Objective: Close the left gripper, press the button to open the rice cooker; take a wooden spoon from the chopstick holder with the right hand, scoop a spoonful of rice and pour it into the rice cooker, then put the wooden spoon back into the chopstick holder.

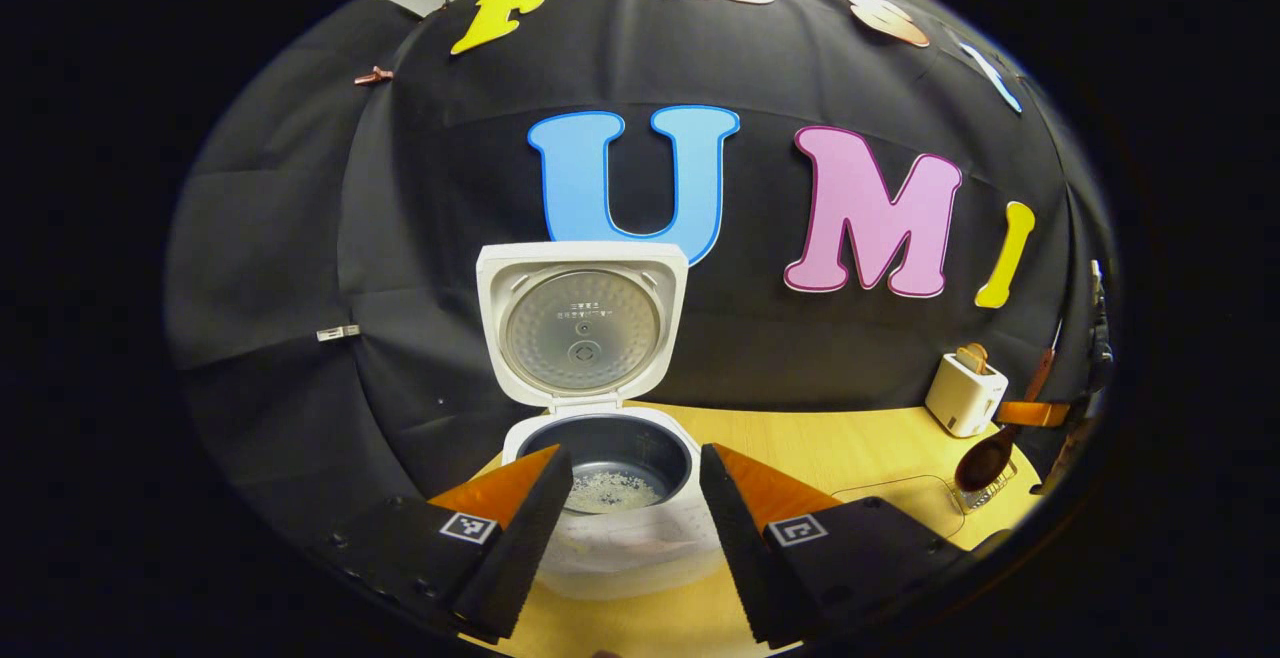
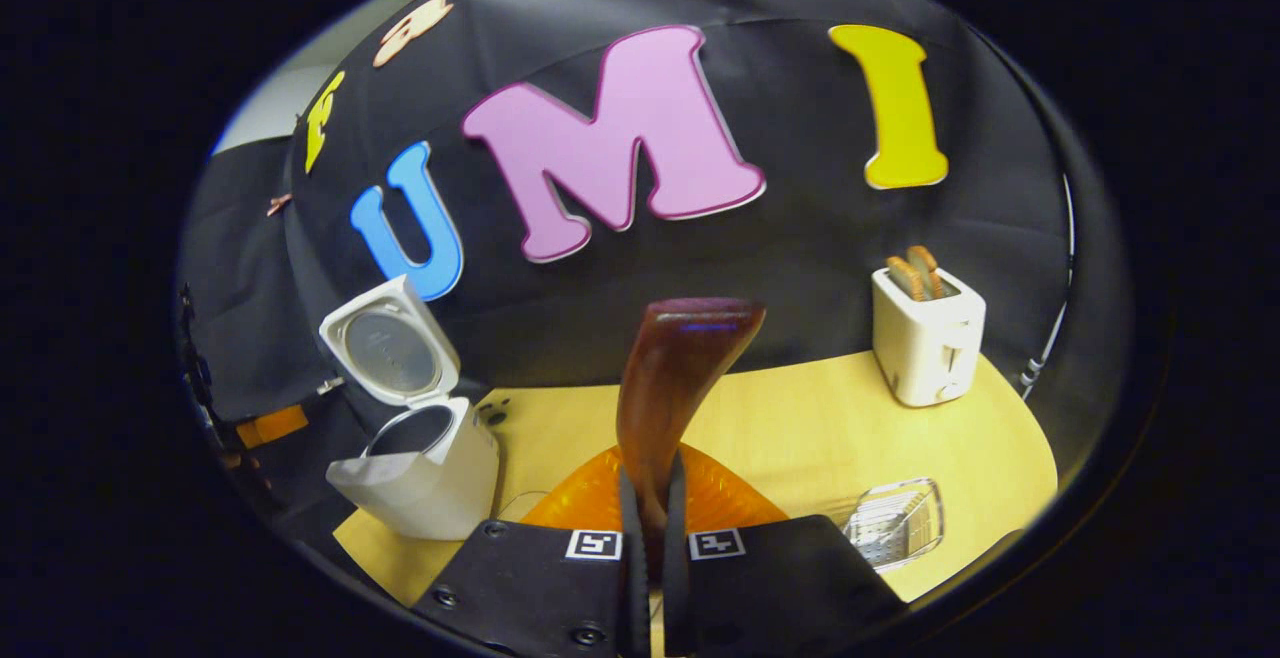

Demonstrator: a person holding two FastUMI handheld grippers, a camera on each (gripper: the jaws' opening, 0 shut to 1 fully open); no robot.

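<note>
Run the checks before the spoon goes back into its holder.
1. Rice cooker lid up: ok.
2. Rice in the pot: ok, grains on the bottom.
3. Right gripper clamped on the wooden spoon: ok.
4. Spoon bowl emptied: cannot tell.
5. Left gripper out of the way: ok, open in front of the cooker.
6. Path past the toaster to the clear holder: cannot tell.

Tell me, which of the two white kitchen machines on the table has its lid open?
The rice cooker, its lid tipped up over the dark pot. The toaster has no lid, only bread slices sticking out on top.
</note>
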